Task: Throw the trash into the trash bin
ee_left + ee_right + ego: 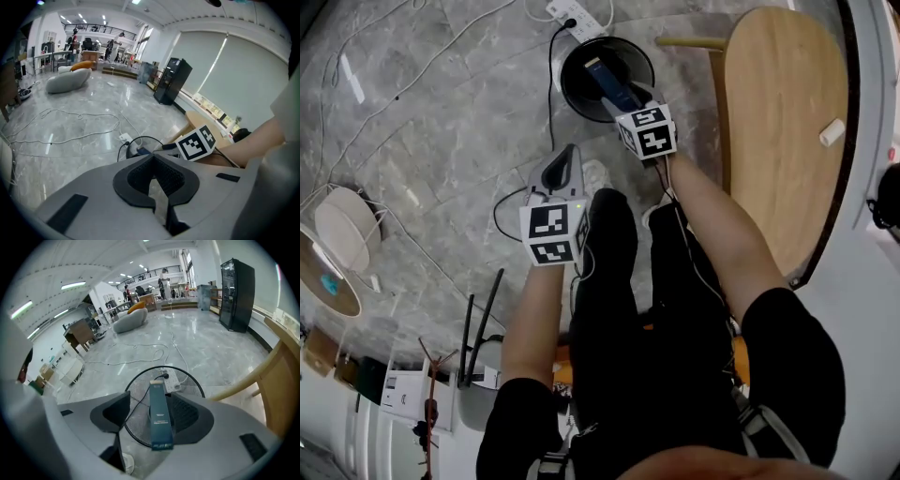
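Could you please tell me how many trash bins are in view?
1. The black mesh trash bin stands on the floor beside the wooden table, below the right gripper. Another could be hidden outside these views.

— Any wording legible?
— None. The dark box (159, 416) bears pale print, perhaps a brand name, too small to read. The marker cube (647, 130) shows patterns only.

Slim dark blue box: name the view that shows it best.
Right gripper view: the slim dark blue box shows full length over the black mesh bin. Head view shows only part; left gripper view, a sliver.
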The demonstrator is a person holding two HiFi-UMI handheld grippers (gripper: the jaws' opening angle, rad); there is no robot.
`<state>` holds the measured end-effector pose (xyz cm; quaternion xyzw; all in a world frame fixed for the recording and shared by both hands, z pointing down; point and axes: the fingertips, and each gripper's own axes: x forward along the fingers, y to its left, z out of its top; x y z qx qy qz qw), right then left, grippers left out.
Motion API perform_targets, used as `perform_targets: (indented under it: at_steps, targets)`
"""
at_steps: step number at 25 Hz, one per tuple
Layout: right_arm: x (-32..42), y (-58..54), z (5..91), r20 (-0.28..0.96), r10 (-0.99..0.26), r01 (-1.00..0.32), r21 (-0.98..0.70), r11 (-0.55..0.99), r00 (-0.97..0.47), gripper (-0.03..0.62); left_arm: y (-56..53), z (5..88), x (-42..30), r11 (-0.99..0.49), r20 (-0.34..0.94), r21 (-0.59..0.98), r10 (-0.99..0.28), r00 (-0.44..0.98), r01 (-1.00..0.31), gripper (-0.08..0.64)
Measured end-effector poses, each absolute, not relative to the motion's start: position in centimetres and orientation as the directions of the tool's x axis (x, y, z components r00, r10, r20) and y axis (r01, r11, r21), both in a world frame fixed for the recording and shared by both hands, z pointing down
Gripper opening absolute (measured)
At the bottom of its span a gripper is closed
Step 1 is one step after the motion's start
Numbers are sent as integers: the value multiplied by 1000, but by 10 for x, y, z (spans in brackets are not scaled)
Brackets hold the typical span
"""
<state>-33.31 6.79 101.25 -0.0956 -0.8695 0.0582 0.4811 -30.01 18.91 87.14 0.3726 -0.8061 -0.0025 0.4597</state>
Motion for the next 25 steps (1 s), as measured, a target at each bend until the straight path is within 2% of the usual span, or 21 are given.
perform_targets:
  at_steps: [4, 5, 6, 7, 11, 14, 25]
  targets:
    - [-328, 73, 992, 780, 238, 130, -200, 971, -579, 234, 199, 876, -293, 732, 763, 337, -581, -285, -592, 12]
    - [-325, 70, 980, 767, 226, 124, -189, 974, -600, 174, 198, 875, -293, 736, 763, 338, -579, -287, -586, 12]
    - [-323, 67, 965, 753, 207, 118, -171, 978, -625, 53, 196, 874, -294, 740, 761, 339, -579, -293, -581, 12]
    - [-320, 66, 950, 735, 194, 117, -156, 981, -649, 13, 194, 871, -297, 743, 757, 339, -580, -301, -578, 12]
    - [-303, 63, 880, 667, 181, 117, -141, 983, -723, 12, 175, 839, -306, 750, 722, 319, -589, -364, -580, 12]
    - [-288, 48, 818, 626, 139, 66, -139, 988, -768, 12, 152, 796, -304, 742, 691, 315, -607, -393, -592, 12]
    - [-238, -18, 551, 397, -2, -70, -158, 985, -918, 11, 73, 556, -278, 667, 524, 261, -705, -478, -698, 12]
